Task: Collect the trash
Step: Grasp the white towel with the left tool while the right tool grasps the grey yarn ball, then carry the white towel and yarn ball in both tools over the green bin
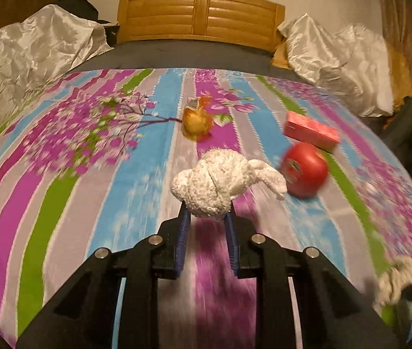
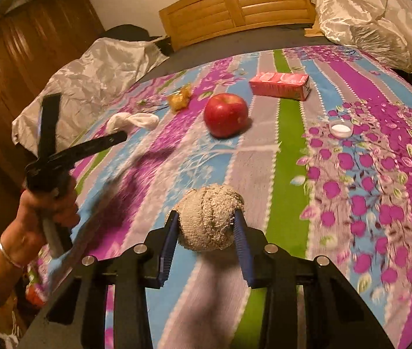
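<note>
Your left gripper (image 1: 207, 218) is clamped on a white balled sock (image 1: 214, 187), blue pads (image 1: 183, 241) pressing its lower end from both sides, sock sticking out past the tips. From the right wrist view, your left hand (image 2: 43, 215) wraps the handle low at frame left, a bracelet on the wrist, the gripper tilted up. Your right gripper (image 2: 207, 226) is closed around a beige balled sock (image 2: 210, 218); jaws sit fairly wide, each pad (image 2: 242, 241) touching one side of the ball, held level and pointing forward.
</note>
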Motion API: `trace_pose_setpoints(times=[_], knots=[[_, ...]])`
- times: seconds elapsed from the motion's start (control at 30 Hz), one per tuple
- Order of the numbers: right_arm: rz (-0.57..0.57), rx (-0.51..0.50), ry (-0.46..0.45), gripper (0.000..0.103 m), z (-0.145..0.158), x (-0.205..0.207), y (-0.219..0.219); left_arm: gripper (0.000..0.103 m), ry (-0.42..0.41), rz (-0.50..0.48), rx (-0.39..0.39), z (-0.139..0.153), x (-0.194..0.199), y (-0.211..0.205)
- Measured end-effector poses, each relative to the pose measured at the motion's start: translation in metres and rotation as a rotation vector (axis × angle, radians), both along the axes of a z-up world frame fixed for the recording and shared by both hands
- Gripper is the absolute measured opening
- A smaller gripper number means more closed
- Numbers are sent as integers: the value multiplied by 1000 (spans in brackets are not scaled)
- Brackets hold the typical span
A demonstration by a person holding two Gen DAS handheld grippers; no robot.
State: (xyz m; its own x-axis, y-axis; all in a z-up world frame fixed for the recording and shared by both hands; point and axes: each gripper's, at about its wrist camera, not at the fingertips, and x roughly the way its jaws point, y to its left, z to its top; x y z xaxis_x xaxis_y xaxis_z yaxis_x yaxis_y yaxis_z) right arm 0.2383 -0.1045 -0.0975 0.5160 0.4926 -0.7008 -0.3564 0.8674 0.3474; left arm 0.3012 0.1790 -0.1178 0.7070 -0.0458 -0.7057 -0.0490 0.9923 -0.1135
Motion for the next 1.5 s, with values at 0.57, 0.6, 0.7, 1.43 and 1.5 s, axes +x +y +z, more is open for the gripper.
trace_pose_setpoints(times=[0.57, 0.6, 0.7, 1.43, 1.5], knots=[[-91, -3, -21, 39, 50, -148, -82, 22, 42, -193, -92, 21, -151, -104], [-120, -1, -41, 39, 59, -155, -94, 22, 39, -210, -91, 23, -152, -111], [-205, -2, -102, 39, 86, -173, -130, 22, 3, -295, -91, 40, -151, -147], [-1066, -308, -237, 39, 208, -399, -462, 22, -212, -1104, -150, 162, -175, -543], [-1102, -359, -207, 39, 205, -415, -476, 22, -183, -1172, -128, 157, -185, -573]])
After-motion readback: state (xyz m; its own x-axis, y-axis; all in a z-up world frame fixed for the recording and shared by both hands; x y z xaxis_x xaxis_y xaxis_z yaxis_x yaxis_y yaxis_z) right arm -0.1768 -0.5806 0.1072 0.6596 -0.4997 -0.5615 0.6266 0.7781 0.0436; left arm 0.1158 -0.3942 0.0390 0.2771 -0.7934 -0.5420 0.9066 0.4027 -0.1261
